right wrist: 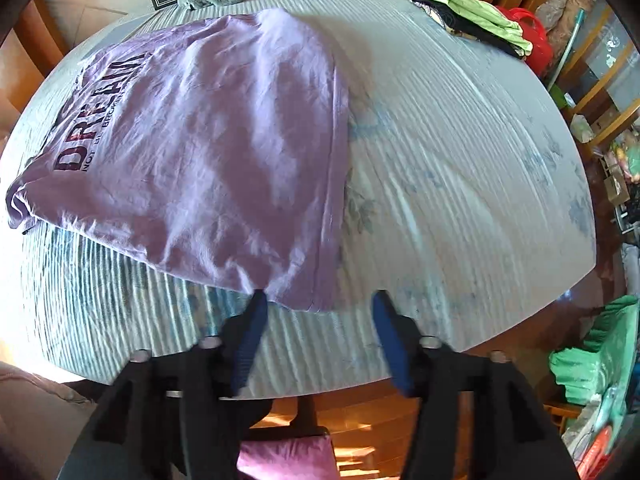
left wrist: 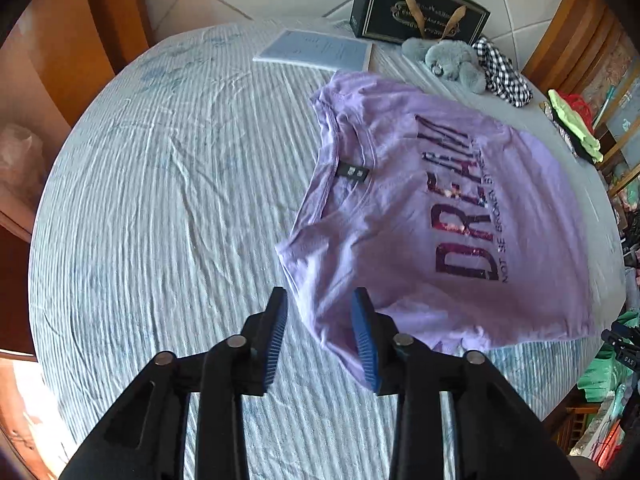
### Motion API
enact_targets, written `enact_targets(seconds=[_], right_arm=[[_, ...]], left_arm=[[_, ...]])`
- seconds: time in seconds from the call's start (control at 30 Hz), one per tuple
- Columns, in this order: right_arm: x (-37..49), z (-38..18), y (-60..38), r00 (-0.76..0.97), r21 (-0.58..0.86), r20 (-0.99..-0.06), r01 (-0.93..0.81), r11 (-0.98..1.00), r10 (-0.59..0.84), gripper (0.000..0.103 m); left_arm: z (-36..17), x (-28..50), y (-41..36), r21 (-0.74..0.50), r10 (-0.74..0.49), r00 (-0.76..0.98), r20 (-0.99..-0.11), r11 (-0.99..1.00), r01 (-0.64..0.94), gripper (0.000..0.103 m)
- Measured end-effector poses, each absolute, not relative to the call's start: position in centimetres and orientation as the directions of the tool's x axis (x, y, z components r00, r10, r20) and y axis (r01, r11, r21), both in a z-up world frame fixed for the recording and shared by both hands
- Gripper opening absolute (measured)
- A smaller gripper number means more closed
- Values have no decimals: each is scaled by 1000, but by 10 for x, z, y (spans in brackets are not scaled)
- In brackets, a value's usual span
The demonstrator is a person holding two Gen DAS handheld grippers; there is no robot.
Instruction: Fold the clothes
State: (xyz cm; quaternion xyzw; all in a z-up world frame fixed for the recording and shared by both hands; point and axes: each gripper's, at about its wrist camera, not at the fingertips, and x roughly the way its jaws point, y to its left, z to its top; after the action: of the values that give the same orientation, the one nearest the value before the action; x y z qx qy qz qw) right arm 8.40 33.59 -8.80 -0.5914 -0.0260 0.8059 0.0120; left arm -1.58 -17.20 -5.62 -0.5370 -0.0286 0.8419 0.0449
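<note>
A purple T-shirt point(left wrist: 420, 216) with "DREAM" printed on it lies spread on the round table, front up, collar toward the table's middle. It also shows in the right wrist view point(right wrist: 208, 136). My left gripper point(left wrist: 320, 300) is open, its jaws straddling the near sleeve edge of the shirt without closing on it. My right gripper point(right wrist: 318, 304) is open just above the near hem corner of the shirt, at the table's front edge. Neither holds cloth.
The table point(left wrist: 160, 184) has a blue-and-white striped cloth. At the far side stand a dark gift box point(left wrist: 416, 8), a paper booklet point(left wrist: 316, 50), a grey plush toy point(left wrist: 448, 60) and a checked garment point(left wrist: 504, 76). Folded green and dark clothes point(right wrist: 472, 12) lie far right. Wooden chairs surround the table.
</note>
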Motion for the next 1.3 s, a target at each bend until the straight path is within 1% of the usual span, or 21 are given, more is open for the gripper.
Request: enact_targets(seconds=[0.03,0.1,0.2,0.27,0.43,0.47,0.53,0.73,0.9,0.97,1.0,1.03,1.07,1.1,1.2,1.3], right_arm=[[80,-79,341,-328,-39,-944,5,-999,35,61],[65,-59,349,-393,-5,-920,-6,-1000,7,61],[25,-35,355,-478,31,-878,-2,-1000,-26,61],[-11,-31,354,-507,56,-860,10,-998,-54,61],[-92,-37,361,-526,156,-840,5,-988,-135,63],[-106,-40,362,-519,166,-843,4,-986,-144,65],[-133,-47,360,-502,175,-850,10,-985,-156,66],[-206,-68,327,-431,154,-885,83,-985,-175,66],[-250,-103,299,-347,159,-918,127,-979,-194,67],[-257,-116,289,-327,133,-929,144,-981,-174,66],[-258,-121,285,-319,117,-934,155,-981,-161,52],[-258,-125,280,-312,98,-939,169,-981,-147,37],[-256,-124,278,-318,86,-938,180,-980,-141,13],[-251,-119,277,-339,82,-930,187,-979,-143,11],[-233,-100,276,-404,79,-900,211,-974,-161,9],[-190,-65,285,-479,125,-846,253,-960,-236,9]], left_arm=[[-45,-18,-173,-101,109,-455,-884,-994,-43,50],[-24,-25,-176,-106,112,-521,-846,-993,-40,54],[-10,-54,-172,-105,120,-574,-810,-993,-59,54],[-12,-81,-169,-103,124,-579,-806,-992,-69,54],[-39,-149,-157,-83,105,-550,-829,-994,-64,54],[-47,-161,-154,-77,99,-539,-836,-995,-64,55],[-63,-184,-150,-61,84,-516,-853,-996,-60,54],[-103,-241,-138,-19,53,-456,-888,-997,-78,55],[-130,-272,-129,-52,86,-405,-910,-994,-94,55],[-140,-278,-125,-63,101,-383,-918,-992,-110,54],[-144,-279,-122,-56,98,-376,-921,-991,-122,54],[-147,-279,-119,-37,86,-373,-924,-990,-138,43],[-147,-277,-117,-25,79,-377,-923,-989,-146,23],[-144,-273,-117,-25,80,-389,-918,-989,-144,3],[-130,-257,-119,-27,85,-433,-898,-990,-137,3],[-100,-213,-126,-37,109,-508,-854,-988,-150,3]])
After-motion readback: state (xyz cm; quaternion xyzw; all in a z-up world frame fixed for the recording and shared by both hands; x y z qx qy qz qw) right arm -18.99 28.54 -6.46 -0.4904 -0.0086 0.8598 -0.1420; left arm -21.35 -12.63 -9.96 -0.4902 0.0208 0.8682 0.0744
